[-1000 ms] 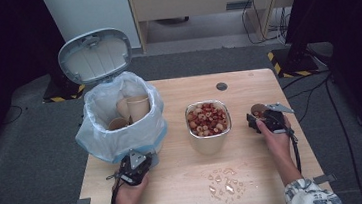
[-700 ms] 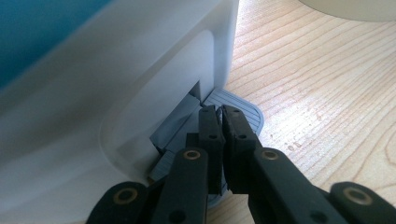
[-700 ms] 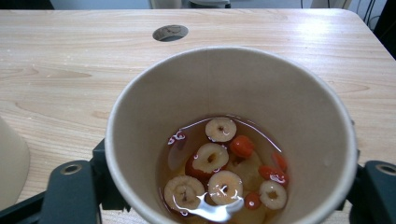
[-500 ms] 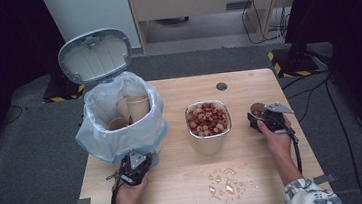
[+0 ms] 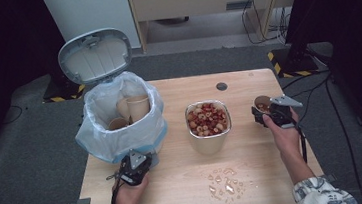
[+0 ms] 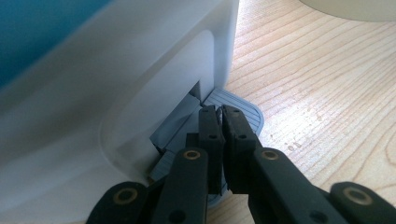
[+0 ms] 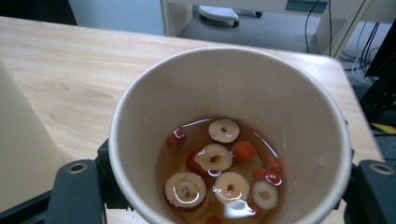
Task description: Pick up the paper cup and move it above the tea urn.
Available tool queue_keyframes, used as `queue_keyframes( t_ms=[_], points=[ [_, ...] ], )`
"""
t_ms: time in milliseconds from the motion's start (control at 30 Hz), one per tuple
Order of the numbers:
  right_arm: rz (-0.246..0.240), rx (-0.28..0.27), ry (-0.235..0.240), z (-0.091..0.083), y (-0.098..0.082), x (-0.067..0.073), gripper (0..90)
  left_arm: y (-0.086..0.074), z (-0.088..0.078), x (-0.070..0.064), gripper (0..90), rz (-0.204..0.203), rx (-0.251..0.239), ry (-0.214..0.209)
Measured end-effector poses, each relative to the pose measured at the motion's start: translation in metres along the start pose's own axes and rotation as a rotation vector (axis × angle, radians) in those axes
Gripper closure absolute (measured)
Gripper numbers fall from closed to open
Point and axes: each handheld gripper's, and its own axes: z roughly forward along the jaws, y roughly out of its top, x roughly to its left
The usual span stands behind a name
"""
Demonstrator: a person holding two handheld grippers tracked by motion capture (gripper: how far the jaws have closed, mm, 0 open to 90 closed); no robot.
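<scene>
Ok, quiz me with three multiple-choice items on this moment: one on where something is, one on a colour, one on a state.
1. Where does the metal container of sliced fruit stand?
A. inside the bin
B. on the table between the bin and the paper cup
C. on the floor

2. What colour is the pedal at the foot of the bin?
A. grey
B. red
C. yellow

3. How is the bin's lid?
A. shut flat
B. lying on the table
C. raised open

Key: 1 B, the high view shows it mid-table, with the bin to its left and the paper cup in the right hand-held gripper to its right. 2 A, the left gripper view shows a grey pedal under the shut left hand-held gripper. 3 C, the lid stands up behind the bin's bag.
</scene>
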Motion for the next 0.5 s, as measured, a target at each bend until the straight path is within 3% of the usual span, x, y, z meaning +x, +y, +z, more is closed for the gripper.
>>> queue_keyframes(
  t_ms=[500],
  points=[
    [-0.059, -0.02, 0.02, -0.015, 0.044, -0.004, 29.3, 0.0, 0.0, 0.0, 86.1, 0.0, 0.0, 0.0]
  ],
)
